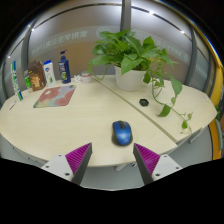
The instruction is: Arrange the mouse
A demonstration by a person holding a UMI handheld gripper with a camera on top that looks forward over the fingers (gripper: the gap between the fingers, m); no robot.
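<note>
A blue and black computer mouse (121, 132) lies on the pale beige table (60, 125), close to its near edge. My gripper (112, 160) is open and empty, its two fingers with magenta pads (76, 157) spread wide. The mouse sits just ahead of the fingers, roughly centred between them, with a gap at both sides. A patterned mouse mat (55, 96) lies on the table further off, beyond the left finger.
A leafy potted plant in a white pot (130, 76) stands at the back of the table, vines trailing toward the right. Bottles and cartons (48, 72) stand behind the mat. A small dark object (144, 102) lies near the pot. Glass walls behind.
</note>
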